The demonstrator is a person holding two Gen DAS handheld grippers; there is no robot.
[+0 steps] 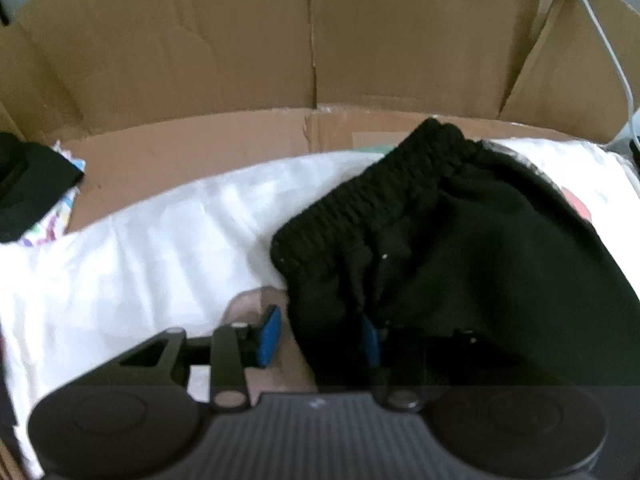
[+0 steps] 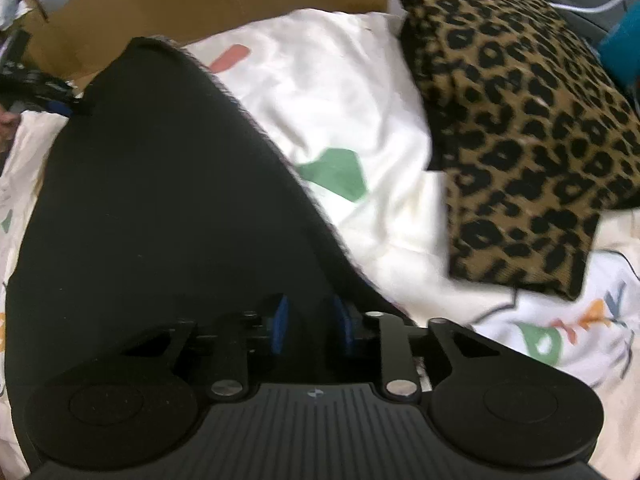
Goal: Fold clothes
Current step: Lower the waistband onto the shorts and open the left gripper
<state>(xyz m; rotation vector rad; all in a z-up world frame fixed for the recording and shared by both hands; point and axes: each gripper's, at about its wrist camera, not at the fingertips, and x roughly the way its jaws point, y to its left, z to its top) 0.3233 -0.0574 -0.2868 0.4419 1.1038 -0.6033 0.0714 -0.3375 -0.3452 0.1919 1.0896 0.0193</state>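
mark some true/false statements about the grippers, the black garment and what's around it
1. The black garment has a ribbed elastic band. True.
2. The left gripper hangs free over the sheet. False: black fabric sits between its blue pads.
3. The right gripper has black fabric between its pads. True.
4. The leopard-print cloth lies on top of the black garment. False: it lies apart from it, on the white sheet.
5. A cardboard wall stands behind the sheet. True.
6. The sheet is plain white. False: it carries coloured shapes, such as a green one.
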